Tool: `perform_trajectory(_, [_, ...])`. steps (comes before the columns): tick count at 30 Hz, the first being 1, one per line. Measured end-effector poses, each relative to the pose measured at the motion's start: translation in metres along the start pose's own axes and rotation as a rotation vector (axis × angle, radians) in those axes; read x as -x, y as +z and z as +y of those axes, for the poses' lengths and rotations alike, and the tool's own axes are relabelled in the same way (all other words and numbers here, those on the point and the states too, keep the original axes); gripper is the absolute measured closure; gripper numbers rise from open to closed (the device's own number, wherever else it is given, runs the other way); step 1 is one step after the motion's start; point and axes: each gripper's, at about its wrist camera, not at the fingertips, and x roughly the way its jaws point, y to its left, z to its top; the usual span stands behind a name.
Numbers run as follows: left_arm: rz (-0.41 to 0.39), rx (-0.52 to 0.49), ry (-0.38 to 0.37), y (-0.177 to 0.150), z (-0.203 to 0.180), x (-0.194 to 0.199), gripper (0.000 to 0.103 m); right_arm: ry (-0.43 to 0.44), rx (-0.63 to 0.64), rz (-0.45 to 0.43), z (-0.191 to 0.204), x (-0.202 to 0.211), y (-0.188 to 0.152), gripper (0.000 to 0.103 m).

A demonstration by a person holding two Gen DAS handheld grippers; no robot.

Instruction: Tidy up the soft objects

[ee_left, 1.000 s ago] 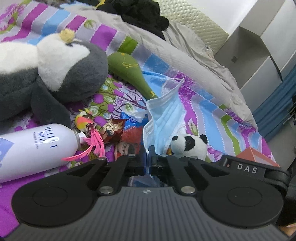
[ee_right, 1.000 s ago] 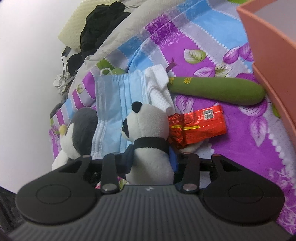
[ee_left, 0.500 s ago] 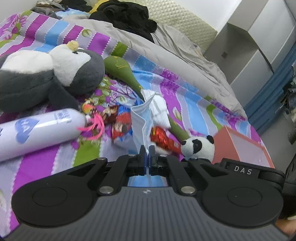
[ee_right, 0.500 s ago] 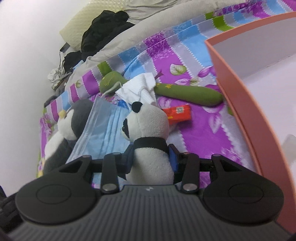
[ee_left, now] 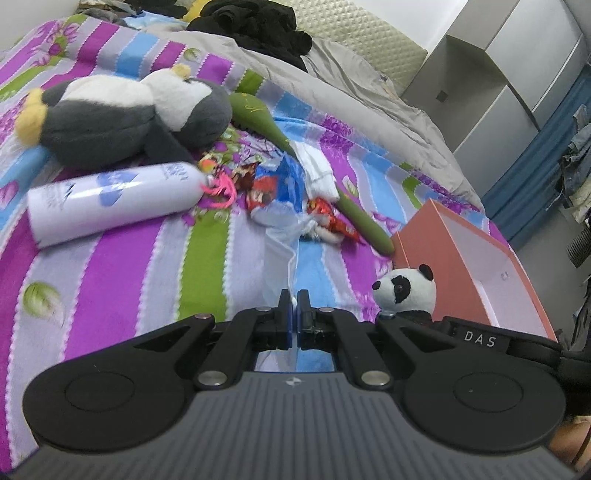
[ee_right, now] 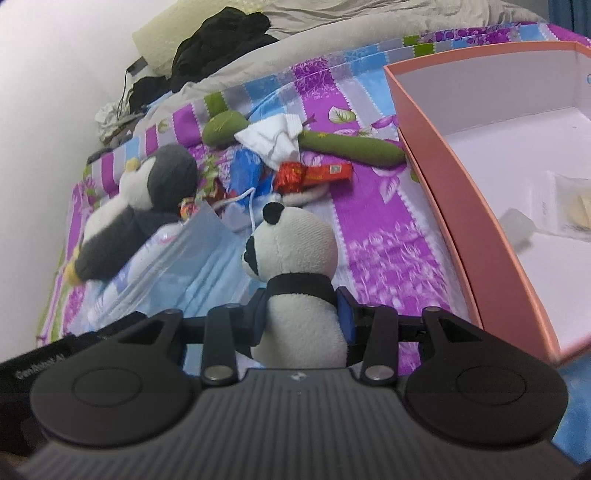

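Observation:
My left gripper [ee_left: 294,302] is shut on a pale blue face mask [ee_left: 284,254], which hangs edge-on above the striped bedspread. From the right wrist view the same mask [ee_right: 192,266] shows as a broad sheet at the left. My right gripper [ee_right: 303,314] is shut on the body of a small panda plush [ee_right: 295,254], held upright just left of a pink box [ee_right: 443,177]. In the left wrist view the panda [ee_left: 404,290] sits beside the box [ee_left: 461,258]. A grey-and-white penguin plush [ee_left: 122,114] lies further back on the bed.
On the bedspread lie a white bottle [ee_left: 110,199], a long green plush stick [ee_left: 354,210], a white cloth [ee_left: 319,173], a red snack wrapper [ee_left: 332,218] and other packets. The box holds a small clear packet [ee_right: 565,210]. Black clothes [ee_left: 258,26] are piled on grey bedding behind.
Both grippers have pulled back from the pile toward the pink box. The mask has come up off the bed in the left gripper. The panda has travelled with the right gripper to the box's side.

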Motion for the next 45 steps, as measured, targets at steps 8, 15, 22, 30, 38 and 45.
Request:
perform_trajectory(8, [0.005, -0.001, 0.022, -0.033, 0.018, 0.037, 0.100, -0.050, 0.081, 0.018, 0.006, 0.015, -0.035, 0.060])
perform_trajectory(15, [0.036, 0.018, 0.079, -0.052, 0.044, 0.048, 0.100, -0.078, 0.154, 0.018, 0.014, 0.023, -0.062, 0.060])
perform_trajectory(22, [0.069, -0.013, 0.168, -0.059, 0.053, 0.042, 0.097, -0.111, 0.231, 0.004, 0.020, 0.025, -0.069, 0.060])
perform_trajectory(30, [0.005, -0.097, 0.207, -0.055, 0.046, 0.053, 0.047, -0.126, 0.218, 0.045, 0.012, 0.011, -0.078, 0.056])
perform_trajectory(38, [-0.063, -0.217, 0.230, -0.049, 0.036, 0.067, 0.031, -0.096, 0.177, 0.030, 0.009, 0.011, -0.077, 0.044])
perform_trajectory(45, [0.009, -0.297, 0.171, -0.053, 0.032, 0.042, 0.031, -0.075, 0.221, 0.006, 0.011, 0.011, -0.081, 0.045])
